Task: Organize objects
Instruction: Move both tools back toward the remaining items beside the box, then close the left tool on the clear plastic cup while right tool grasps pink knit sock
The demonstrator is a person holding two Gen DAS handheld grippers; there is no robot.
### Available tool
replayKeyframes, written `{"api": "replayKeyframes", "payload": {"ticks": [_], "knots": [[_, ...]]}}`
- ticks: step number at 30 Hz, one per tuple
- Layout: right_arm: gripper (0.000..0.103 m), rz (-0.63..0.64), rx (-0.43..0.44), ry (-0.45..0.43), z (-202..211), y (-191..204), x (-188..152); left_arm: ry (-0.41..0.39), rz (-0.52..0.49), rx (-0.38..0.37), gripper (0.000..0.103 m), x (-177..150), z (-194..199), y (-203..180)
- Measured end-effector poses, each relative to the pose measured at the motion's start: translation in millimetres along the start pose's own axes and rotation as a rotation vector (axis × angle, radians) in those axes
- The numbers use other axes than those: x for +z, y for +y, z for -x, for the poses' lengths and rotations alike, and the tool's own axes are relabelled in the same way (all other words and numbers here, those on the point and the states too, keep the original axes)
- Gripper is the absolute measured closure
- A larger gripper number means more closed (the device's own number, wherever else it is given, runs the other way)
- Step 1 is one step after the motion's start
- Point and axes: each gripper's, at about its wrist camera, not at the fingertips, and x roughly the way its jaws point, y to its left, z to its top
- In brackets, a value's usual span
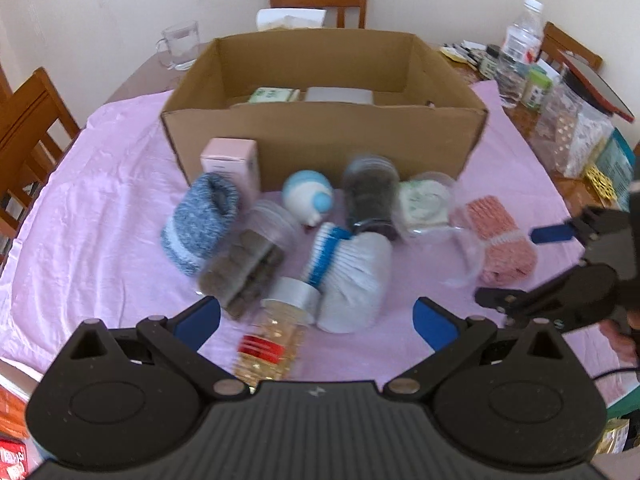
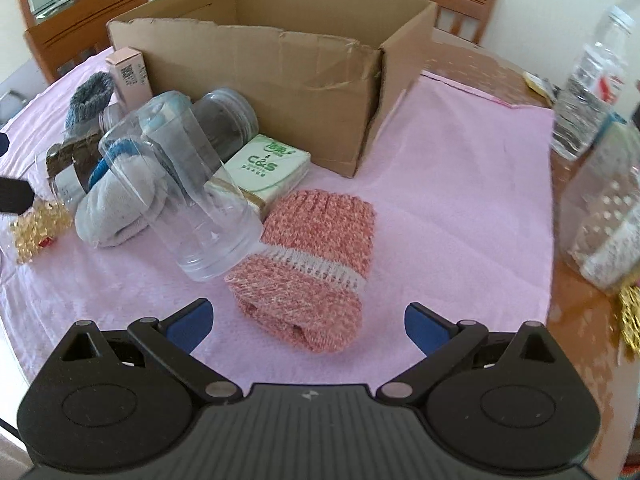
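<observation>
Item in hand: pink sock roll (image 2: 308,268) on the bench (image 2: 460,184), lying directly ahead of our right gripper (image 2: 307,326), whose jaws stand wide apart and empty; a clear cup (image 2: 188,196) rests on its side, touching the roll's left edge, with the cardboard box (image 2: 288,68) beyond. Our left gripper (image 1: 316,320), also spread and holding nothing, faces the white sock roll (image 1: 352,276) and a jar of yellow beads (image 1: 272,344). We judge the pink roll should be straddled across its middle, entering from the right side to avoid nudging the cup, then closed firmly since it compresses.
</observation>
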Motion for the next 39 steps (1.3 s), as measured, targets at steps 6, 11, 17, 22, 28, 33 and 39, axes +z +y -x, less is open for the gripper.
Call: {"api": "replayKeyframes", "payload": {"ticks": [6, 11, 17, 22, 28, 33, 39], "knots": [[0.000, 0.066, -0.019, -0.036, -4, -4, -1, -0.003, -0.070, -0.002, 0.001, 1, -7, -21], [0.000, 0.039, -0.008, -0.036, -3, -23, -6, -0.022, -0.143, 0.010, 0.001, 5, -11, -38], [0.000, 0.046, -0.028, -0.019, -1, -37, -16, -0.028, -0.192, -0.004, 0.001, 10, -20, -52], [0.000, -0.015, -0.036, -0.013, -1, -53, -18, -0.027, -0.202, -0.031, 0.001, 14, -23, -59], [0.000, -0.034, -0.037, -0.003, 1, -60, -22, -0.066, -0.227, -0.122, 0.001, 24, -21, -70], [0.000, 0.007, -0.033, -0.014, 5, -52, -26, -0.115, -0.281, -0.158, 0.005, 30, -29, -85], [0.000, 0.065, -0.022, -0.030, 9, -44, -30, -0.105, -0.291, -0.205, 0.021, 29, -48, -95]]}}
